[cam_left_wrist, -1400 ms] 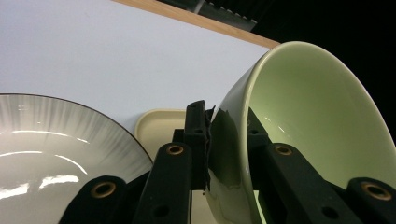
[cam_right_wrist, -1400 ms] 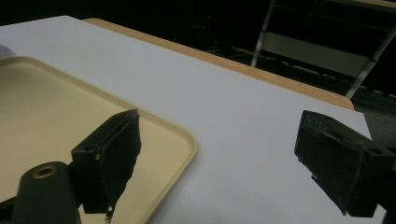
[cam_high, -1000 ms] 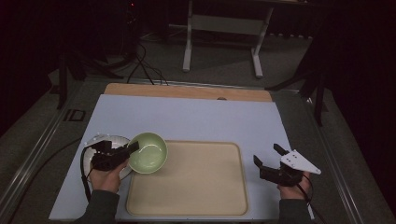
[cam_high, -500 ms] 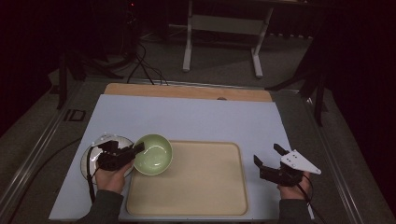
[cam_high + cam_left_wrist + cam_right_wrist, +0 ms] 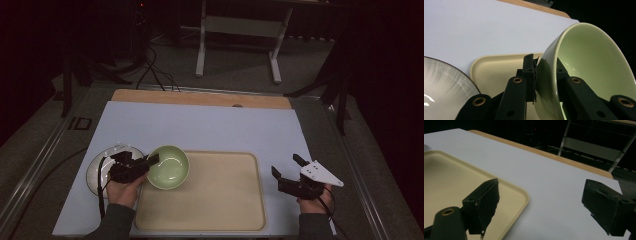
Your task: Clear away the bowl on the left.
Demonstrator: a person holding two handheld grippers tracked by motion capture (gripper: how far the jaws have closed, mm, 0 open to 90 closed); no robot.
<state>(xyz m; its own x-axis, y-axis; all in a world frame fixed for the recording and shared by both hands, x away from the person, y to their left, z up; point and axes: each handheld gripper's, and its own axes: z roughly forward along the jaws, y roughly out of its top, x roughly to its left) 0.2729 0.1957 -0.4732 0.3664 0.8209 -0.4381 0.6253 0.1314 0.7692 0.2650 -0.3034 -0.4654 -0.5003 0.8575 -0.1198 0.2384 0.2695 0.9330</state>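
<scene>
Since the earlier frame, the green bowl [image 5: 168,166] and the left gripper [image 5: 150,161] clamped on it had drifted a little toward the right of the high view, so that the bowl now overlapped the upper left corner of the beige tray [image 5: 220,200]; the right gripper [image 5: 287,167] had kept its place at the lower right. In the left gripper view the left gripper [image 5: 544,75] had its two black jaws pinched on the bowl's [image 5: 589,67] near wall, one jaw on the outside and one inside the rim, and the bowl hung tilted, its mouth turned toward the right of that frame. Whether the bowl touched the tray [image 5: 496,72] could not be told. Just to the left of the bowl in the high view lay a white plate [image 5: 97,167] with a dark rim, partly under the person's left hand [image 5: 122,190], and it showed again at the lower left of the left gripper view [image 5: 446,87]. The right gripper [image 5: 541,202] stood with its jaws wide apart and nothing between them, over the pale worktop [image 5: 210,125] just beside the tray's right edge [image 5: 461,182].
</scene>
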